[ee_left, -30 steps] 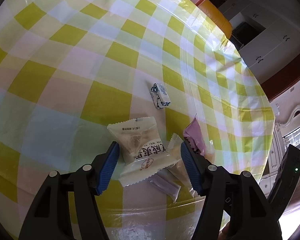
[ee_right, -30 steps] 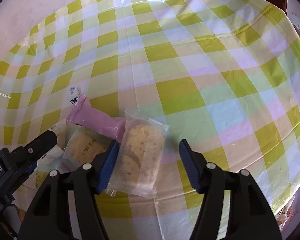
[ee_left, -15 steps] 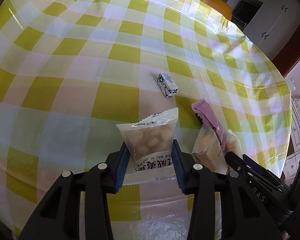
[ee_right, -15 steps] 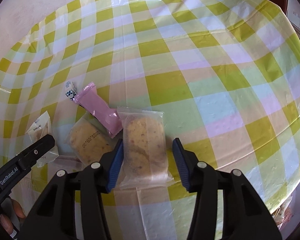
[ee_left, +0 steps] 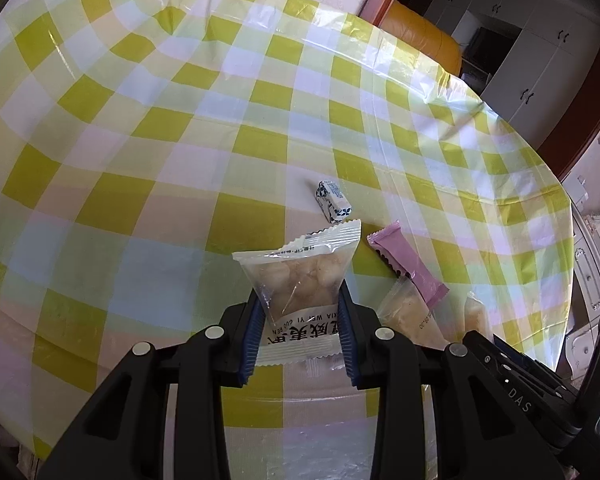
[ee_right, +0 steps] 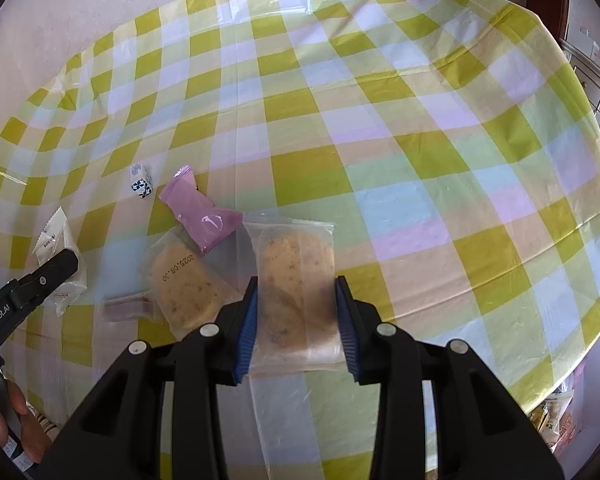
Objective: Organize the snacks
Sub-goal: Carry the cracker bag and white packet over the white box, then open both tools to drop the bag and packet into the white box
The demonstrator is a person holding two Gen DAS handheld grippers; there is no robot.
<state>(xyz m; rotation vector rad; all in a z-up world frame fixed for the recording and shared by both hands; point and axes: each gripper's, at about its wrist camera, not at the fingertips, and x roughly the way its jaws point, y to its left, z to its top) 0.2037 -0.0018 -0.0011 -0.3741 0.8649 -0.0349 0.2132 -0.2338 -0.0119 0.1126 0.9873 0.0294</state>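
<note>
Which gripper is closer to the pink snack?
Right. The right gripper, closing on a cookie pack, sits just beside the pink snack. The left gripper is farther off, past another cookie pack.

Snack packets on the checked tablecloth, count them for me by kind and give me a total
Clear cookie packets: 2
White packets with printed lettering: 1
Pink packets: 1
Small blue-and-white candies: 1
Small purple bars: 1
Total: 6
</note>
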